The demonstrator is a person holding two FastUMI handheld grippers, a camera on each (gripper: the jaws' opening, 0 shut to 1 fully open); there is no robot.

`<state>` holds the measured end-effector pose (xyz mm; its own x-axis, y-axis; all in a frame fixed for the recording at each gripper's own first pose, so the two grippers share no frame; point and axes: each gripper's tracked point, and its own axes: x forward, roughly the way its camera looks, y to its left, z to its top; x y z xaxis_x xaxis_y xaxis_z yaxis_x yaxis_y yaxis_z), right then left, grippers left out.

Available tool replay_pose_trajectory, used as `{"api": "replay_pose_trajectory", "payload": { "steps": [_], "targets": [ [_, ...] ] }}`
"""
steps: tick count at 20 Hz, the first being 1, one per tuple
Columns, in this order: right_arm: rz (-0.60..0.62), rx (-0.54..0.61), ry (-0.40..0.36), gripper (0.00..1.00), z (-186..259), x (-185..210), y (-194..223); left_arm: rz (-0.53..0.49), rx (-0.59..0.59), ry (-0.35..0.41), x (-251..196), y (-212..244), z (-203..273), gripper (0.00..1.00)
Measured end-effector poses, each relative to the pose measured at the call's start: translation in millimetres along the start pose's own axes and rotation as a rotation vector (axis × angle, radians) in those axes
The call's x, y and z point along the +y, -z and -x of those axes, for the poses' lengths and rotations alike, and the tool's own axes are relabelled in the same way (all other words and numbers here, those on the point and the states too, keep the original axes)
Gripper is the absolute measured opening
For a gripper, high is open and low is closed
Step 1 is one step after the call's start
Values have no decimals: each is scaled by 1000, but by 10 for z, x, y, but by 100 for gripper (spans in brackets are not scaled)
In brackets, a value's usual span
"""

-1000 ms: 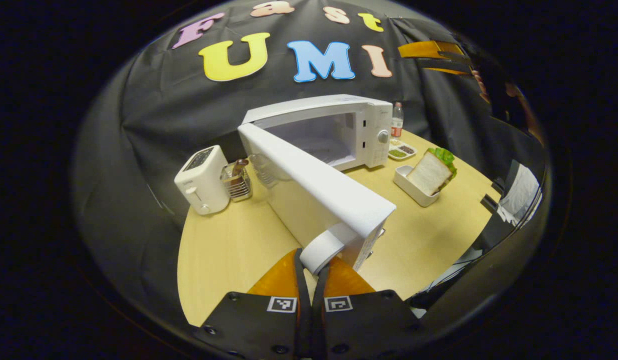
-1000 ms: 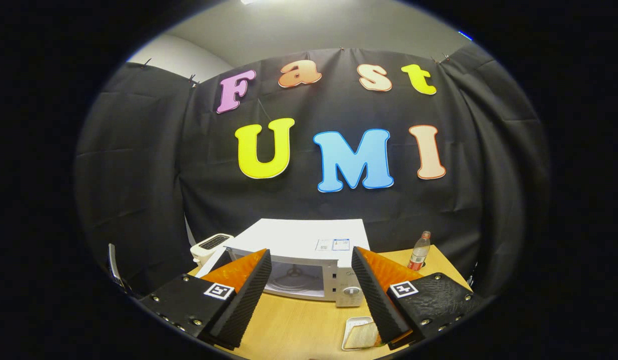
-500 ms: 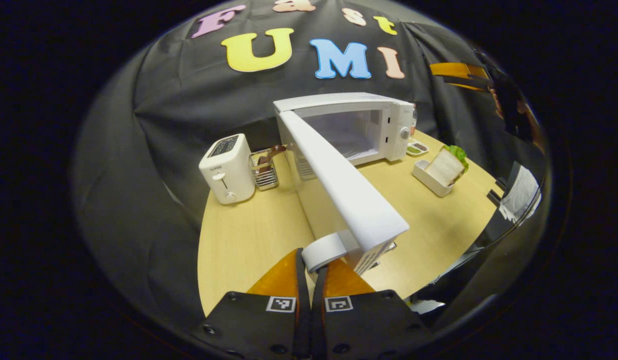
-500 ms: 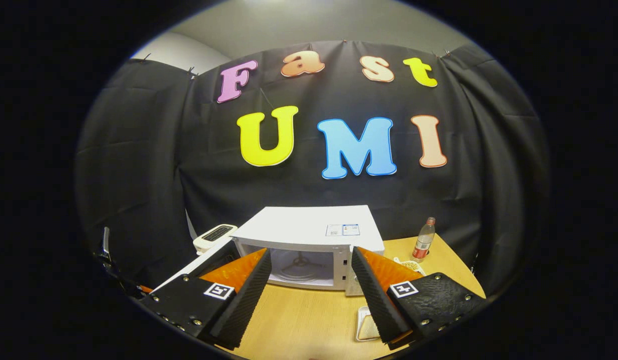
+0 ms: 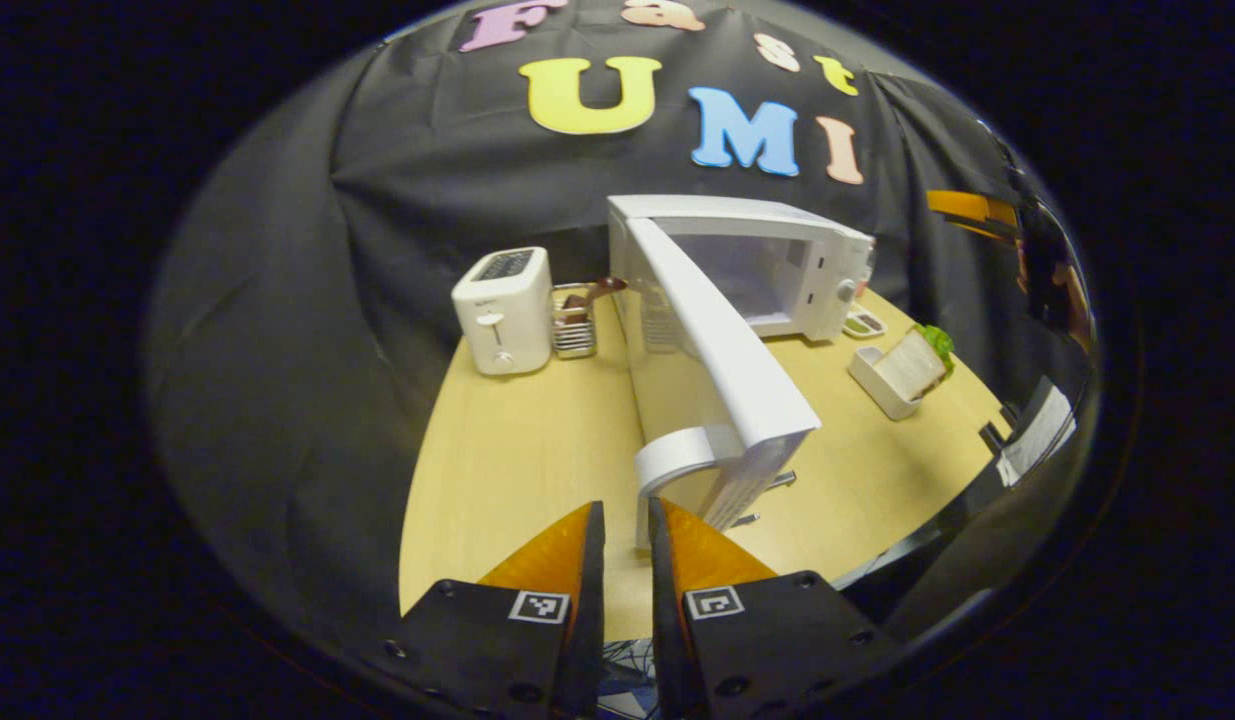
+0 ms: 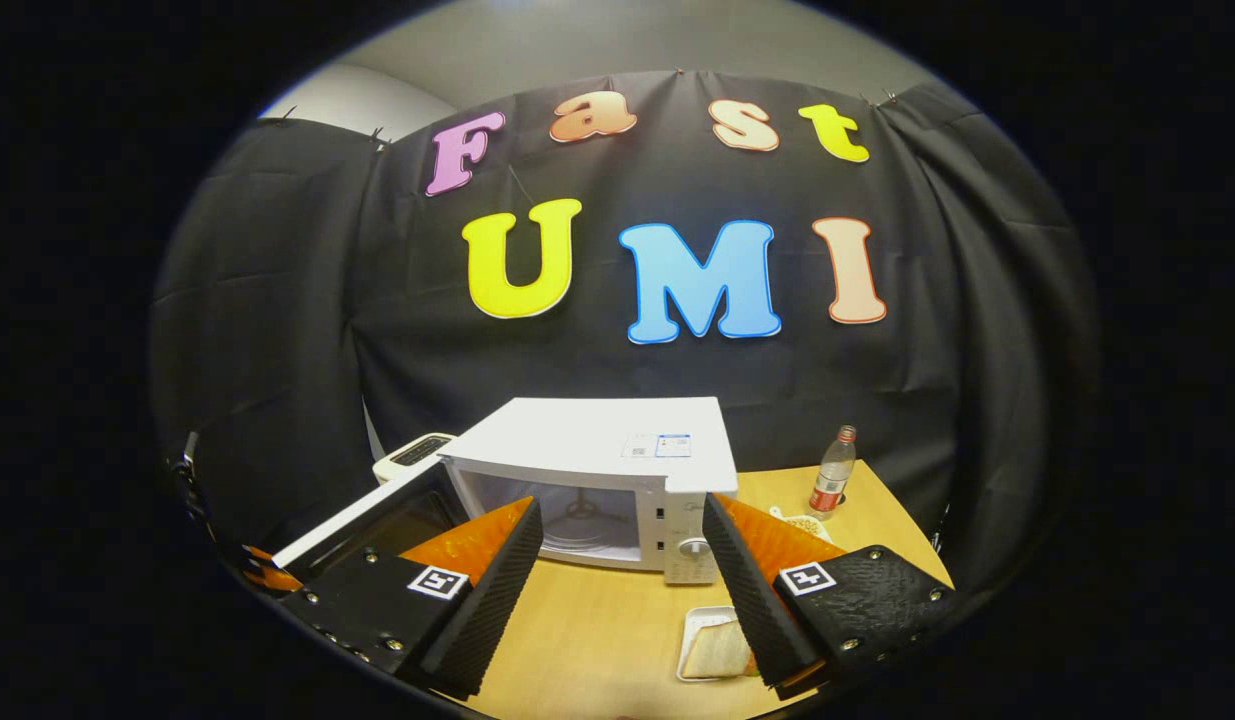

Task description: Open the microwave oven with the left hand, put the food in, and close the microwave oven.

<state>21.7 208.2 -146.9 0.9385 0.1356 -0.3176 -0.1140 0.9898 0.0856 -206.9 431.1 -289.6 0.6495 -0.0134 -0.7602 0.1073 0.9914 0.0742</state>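
The white microwave (image 5: pixel 777 270) stands at the back of the table with its door (image 5: pixel 722 350) swung wide open toward me. My left gripper (image 5: pixel 627 505) sits just below the door's curved handle (image 5: pixel 677 452). Its fingers are slightly parted, and the handle's lower end lies next to the right finger without being pinched. The food is a sandwich with lettuce in a white tray (image 5: pixel 912 365) to the right of the microwave. In the right gripper view, my right gripper (image 6: pixel 622 510) hangs wide open and empty above the table, facing the microwave (image 6: pixel 587 450), with the sandwich tray (image 6: pixel 717 650) just below it.
A white toaster (image 5: pixel 502 310) and a wire holder with utensils (image 5: pixel 575 325) stand left of the microwave. A small divided dish (image 5: pixel 864 322) and a bottle (image 6: pixel 830 478) sit at its right. The table's front edge is close under the left gripper.
The left gripper swung the door further open, then its fingers parted and let go of the handle. The right gripper stayed open and barely moved.
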Motion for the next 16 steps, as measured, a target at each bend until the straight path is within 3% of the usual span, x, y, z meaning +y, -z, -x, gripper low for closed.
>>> {"api": "replay_pose_trajectory", "payload": {
  "steps": [3,6,9,10,14,16],
  "targets": [
    [-5,51,22,97,-44,-339,167,85,-162,-119,-156,-497,417,35],
    [-13,96,41,97,-72,-646,337,120,-300,-149,-613,-1054,669,44],
    [-38,167,49,97,-91,-894,577,106,-546,-233,-947,-1965,940,83],
    [-52,195,56,98,-84,-981,673,112,-597,-225,-1148,-2219,1008,96],
    [-131,297,68,97,-28,-1242,1073,125,-690,-115,-1898,-2868,904,95],
    [-156,365,57,97,-18,-1290,1300,131,-701,-95,-2152,-3082,736,96]
  ]
}}
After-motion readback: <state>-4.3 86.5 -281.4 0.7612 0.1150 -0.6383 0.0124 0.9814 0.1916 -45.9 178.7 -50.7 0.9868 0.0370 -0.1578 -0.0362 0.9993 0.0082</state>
